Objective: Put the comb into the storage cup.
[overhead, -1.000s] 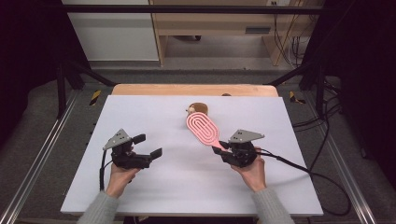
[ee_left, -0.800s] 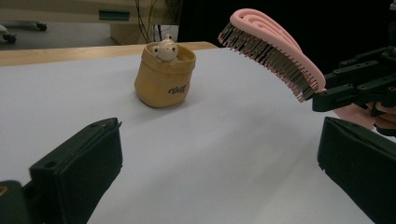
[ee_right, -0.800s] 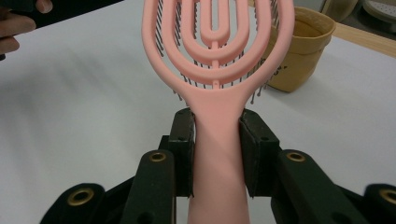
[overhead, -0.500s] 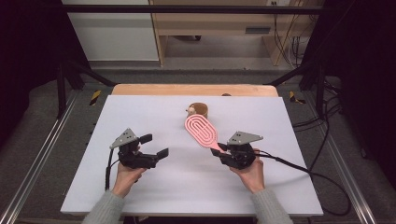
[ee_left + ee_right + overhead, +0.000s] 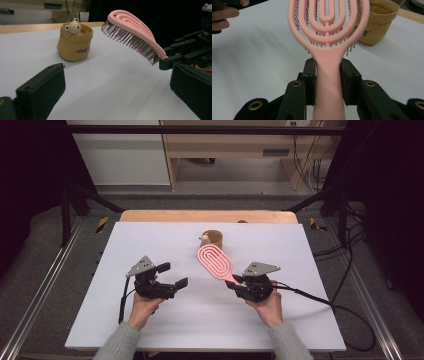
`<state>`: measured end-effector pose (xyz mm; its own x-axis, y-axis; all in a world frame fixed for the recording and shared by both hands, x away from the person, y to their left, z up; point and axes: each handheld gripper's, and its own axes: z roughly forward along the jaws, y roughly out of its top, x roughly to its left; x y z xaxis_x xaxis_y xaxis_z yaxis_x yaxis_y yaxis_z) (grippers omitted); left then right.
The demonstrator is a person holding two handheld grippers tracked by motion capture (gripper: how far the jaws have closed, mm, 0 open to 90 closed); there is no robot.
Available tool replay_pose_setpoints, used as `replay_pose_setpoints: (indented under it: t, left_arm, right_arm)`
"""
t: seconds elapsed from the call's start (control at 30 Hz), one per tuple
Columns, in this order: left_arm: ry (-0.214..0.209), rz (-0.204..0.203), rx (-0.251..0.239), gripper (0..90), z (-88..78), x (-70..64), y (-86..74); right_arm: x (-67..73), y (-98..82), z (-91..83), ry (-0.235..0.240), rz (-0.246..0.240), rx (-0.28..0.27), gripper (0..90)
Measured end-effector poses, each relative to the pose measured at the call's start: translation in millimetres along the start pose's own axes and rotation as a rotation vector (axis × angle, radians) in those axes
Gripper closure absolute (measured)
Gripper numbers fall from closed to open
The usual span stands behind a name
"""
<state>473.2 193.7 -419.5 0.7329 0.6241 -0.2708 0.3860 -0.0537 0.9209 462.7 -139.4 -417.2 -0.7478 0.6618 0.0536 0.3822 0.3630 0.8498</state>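
Left gripper (image 5: 172, 276) moved inward; right gripper's fingers (image 5: 348, 75) clamp hairbrush (image 5: 328, 27).

We saw open white table (image 5: 165, 330) along the whole near edge and across the far left. Between the left gripper (image 5: 172, 275) and the right gripper (image 5: 233, 281) lay a bare lane. The pink hairbrush (image 5: 215, 262), raised off the table, slanted across the middle toward the tan pouch (image 5: 212, 239), which blocked the far centre. Right of them the surface was free.
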Motion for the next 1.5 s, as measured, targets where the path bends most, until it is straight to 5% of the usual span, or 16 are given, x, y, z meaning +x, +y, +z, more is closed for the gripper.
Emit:
replay_pose_setpoints:
  t: [1.5]
  left_arm:
    - [-0.053,-0.089,-0.04,0.0,39.8,-19.8,13.3]
  right_arm:
    - [1.4,1.3,-6.7,-0.003,0.0,-0.041,69.7]
